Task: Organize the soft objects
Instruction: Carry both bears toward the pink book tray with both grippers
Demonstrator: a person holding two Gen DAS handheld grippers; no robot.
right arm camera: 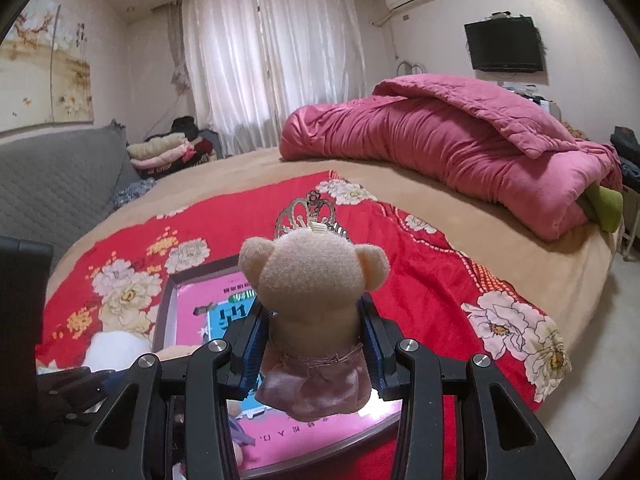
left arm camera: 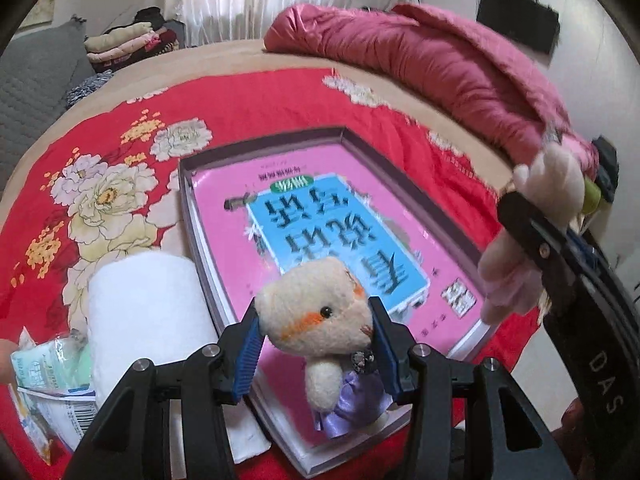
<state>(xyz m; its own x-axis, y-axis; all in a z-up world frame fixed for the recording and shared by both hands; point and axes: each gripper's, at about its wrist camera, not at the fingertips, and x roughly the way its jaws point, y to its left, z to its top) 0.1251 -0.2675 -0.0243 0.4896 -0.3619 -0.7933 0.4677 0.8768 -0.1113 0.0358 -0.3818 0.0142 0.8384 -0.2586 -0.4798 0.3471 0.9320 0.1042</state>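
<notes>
My left gripper [left arm camera: 316, 344] is shut on a cream plush bear in a purple dress [left arm camera: 320, 320], held over the near end of a shallow box [left arm camera: 188, 208] with a pink and blue book [left arm camera: 320, 220] inside. My right gripper [right arm camera: 312, 344] is shut on a cream plush bear in a pink dress [right arm camera: 312, 288], seen from behind, above the same box [right arm camera: 164, 304]. In the left wrist view that bear [left arm camera: 548, 188] and the right gripper's arm hang at the box's right side.
A white paper roll [left arm camera: 148, 300] and a tissue pack [left arm camera: 48, 364] lie left of the box on the red floral cloth [left arm camera: 240, 96]. A folded pink quilt [right arm camera: 460, 144] lies at the bed's far right. A silver tiara [right arm camera: 316, 208] rests beyond the bear. Folded clothes [right arm camera: 168, 152] sit far left.
</notes>
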